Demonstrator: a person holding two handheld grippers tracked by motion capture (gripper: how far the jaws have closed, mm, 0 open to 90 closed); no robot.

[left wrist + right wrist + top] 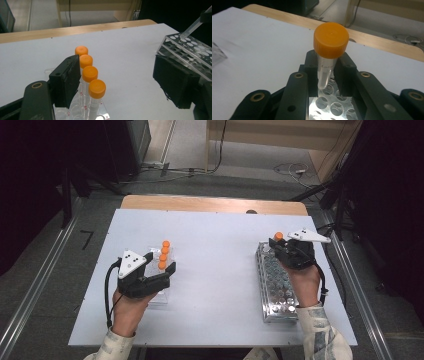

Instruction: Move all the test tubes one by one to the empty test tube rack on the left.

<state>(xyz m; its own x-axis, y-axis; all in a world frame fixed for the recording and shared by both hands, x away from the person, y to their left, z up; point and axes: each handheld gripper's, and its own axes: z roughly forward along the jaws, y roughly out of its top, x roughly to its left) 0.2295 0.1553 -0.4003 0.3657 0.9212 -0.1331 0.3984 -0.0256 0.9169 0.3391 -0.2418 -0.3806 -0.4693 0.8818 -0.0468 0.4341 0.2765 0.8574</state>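
**Capped tube held over the metal rack**

My right gripper (325, 75) has its jaws clenched on a clear tube (325, 72) with an orange cap (331, 40). The cap stands above the jaw tips, and the tube's pointed end hangs between them, just above a hole near the far end of the metal rack (274, 285). In the high view I see the same gripper (280, 245) over the rack's far end, the cap showing at its tip.

My left gripper (120, 85) has its jaws released and spread wide. Four orange-capped tubes (90, 75) stand upright in a row in a clear stand (161, 295), just inside the left jaw and well apart from the right jaw. All of this rests on the white table (220, 270).
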